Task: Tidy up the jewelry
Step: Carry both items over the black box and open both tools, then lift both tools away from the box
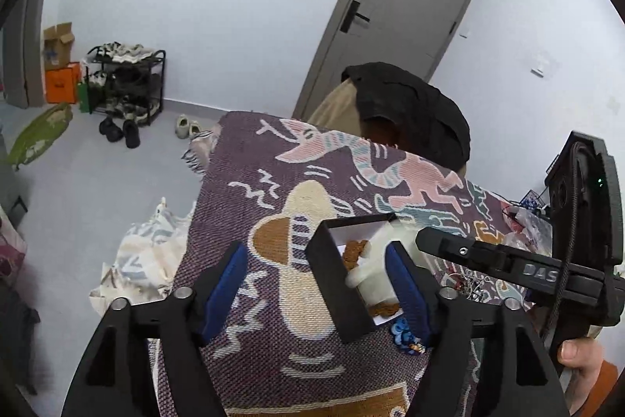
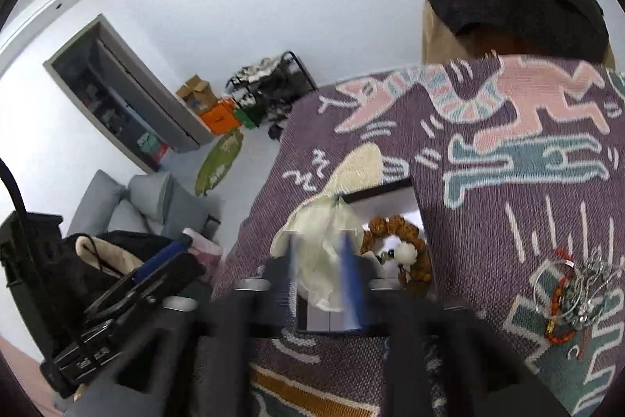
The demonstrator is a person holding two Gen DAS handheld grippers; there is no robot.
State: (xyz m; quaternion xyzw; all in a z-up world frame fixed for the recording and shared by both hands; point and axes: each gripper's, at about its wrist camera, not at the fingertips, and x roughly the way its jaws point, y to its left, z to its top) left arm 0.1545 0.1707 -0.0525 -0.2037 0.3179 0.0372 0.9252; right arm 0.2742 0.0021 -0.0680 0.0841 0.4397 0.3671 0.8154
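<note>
Big woven blanket [image 1: 250, 167] over the table, purple, nubby, with pink and teal cartoon figures. Grey door [image 1: 394, 14] behind, black shoe rack [image 1: 125, 81] by the wall, orange box [image 1: 62, 85] beside it. Black square jewelry box [image 1: 340, 284] with white lining sitting on the blanket, its near wall between the left gripper [image 1: 316, 288] fingers. Brown beaded bracelet [image 2: 406, 249] coiled inside, chunky and knobbly. Crumpled whitish plastic bag [image 2: 324, 253] over the box, between the right gripper [image 2: 318, 276] fingers, blurry. Both sets of jaws apart. Tangle of silver chains and red beads [image 2: 566, 288] off to the right on the blanket. Blue beads [image 1: 402, 333] just beside the box.
</note>
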